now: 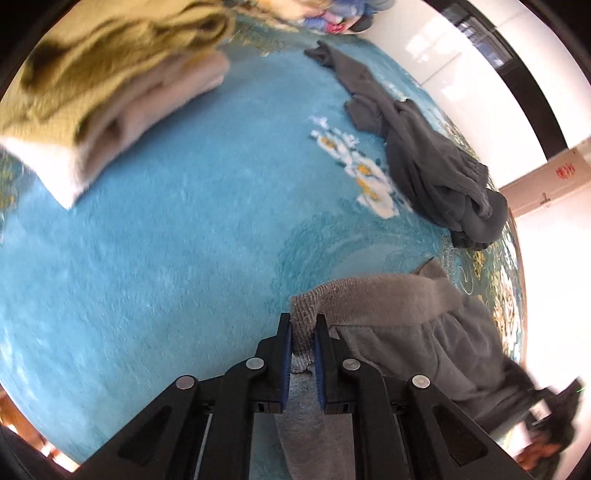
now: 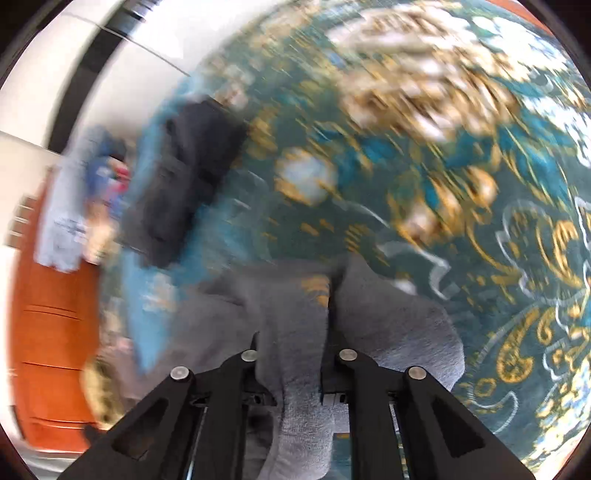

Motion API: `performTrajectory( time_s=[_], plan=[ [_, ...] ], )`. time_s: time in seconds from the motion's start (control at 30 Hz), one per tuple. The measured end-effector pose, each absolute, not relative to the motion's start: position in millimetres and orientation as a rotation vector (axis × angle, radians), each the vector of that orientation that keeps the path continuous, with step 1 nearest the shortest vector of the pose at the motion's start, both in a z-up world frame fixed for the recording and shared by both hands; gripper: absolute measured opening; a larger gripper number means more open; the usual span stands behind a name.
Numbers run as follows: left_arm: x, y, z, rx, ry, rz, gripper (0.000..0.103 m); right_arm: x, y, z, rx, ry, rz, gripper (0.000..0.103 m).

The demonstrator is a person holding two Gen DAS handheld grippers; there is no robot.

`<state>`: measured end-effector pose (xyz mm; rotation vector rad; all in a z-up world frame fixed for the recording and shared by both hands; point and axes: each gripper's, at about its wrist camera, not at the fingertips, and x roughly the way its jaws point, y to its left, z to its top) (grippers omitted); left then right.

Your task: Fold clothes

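My left gripper (image 1: 303, 325) is shut on the ribbed cuff of a grey fleece garment (image 1: 424, 325), which trails off to the right above the blue rug (image 1: 166, 258). My right gripper (image 2: 291, 339) is shut on another part of the same grey garment (image 2: 399, 325); the cloth covers its fingertips. The right wrist view is heavily blurred by motion. The other gripper shows blurred at the lower right of the left wrist view (image 1: 554, 417).
A folded stack of olive, beige and white clothes (image 1: 110, 92) lies at the upper left. A crumpled dark grey garment (image 1: 436, 166) lies at the rug's right edge, also blurred in the right wrist view (image 2: 181, 184). More clothes (image 1: 325, 14) lie at the far side. An orange wooden door (image 2: 48, 332) stands at the left.
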<state>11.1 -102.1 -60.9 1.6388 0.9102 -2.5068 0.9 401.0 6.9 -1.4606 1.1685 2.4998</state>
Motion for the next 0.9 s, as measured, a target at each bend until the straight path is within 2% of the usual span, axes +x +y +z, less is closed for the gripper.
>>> performTrajectory(
  time_s=[0.13, 0.4, 0.43, 0.5, 0.6, 0.7, 0.9],
  plan=[
    [11.3, -102.6, -52.6, 1.561, 0.981, -2.563, 0.011, 8.8, 411.7, 92.3, -1.171, 1.312, 2.750, 0.011],
    [15.6, -117.6, -49.7, 1.482, 1.071, -2.545, 0.011, 95.3, 448.3, 75.6, -0.997, 1.333, 2.613, 0.010],
    [15.9, -121.2, -52.6, 1.487, 1.093, -2.521, 0.011, 105.8, 452.7, 71.6, -0.986, 1.336, 2.589, 0.010],
    [17.4, -127.4, -58.4, 1.501, 1.142, -2.473, 0.011, 121.3, 456.4, 11.6, -1.205, 1.347, 2.380, 0.009],
    [18.5, -128.4, -62.7, 1.518, 1.152, -2.439, 0.011, 155.5, 448.7, -49.0, -1.334, 1.382, 2.211, 0.007],
    [17.7, -125.8, -63.6, 1.506, 1.125, -2.430, 0.011, 168.6, 442.9, -71.1, -1.418, 1.373, 2.156, 0.006],
    [18.3, -129.7, -71.2, 1.526, 1.170, -2.380, 0.011, 155.0, 445.6, -53.6, -1.430, 1.247, 2.265, 0.009]
  ],
)
